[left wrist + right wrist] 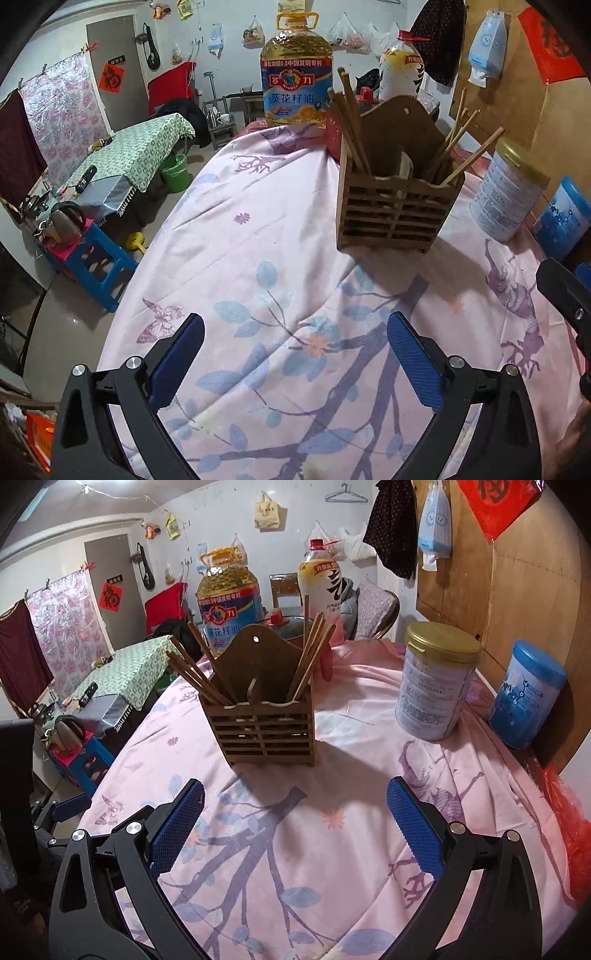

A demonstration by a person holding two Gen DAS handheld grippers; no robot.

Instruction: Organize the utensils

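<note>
Gold-lidded tin's [436, 681] lid top: right-wrist only

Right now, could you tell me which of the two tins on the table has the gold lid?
The white-bodied tin, standing nearer the wooden chopstick holder; the other tin, by the table's edge, is blue with a blue lid.

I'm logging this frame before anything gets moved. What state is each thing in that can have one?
Left gripper: open, empty, above the cloth.
Right gripper: open, empty.
Wooden holder: upright on the table.
Chopsticks: standing in the holder, leaning outward in two bunches.
Oil jug: upright, capped.
Drink bottle: upright, red cap on.
Gold-lidded tin: upright, lid on.
Blue tin: upright, lid on.
</note>
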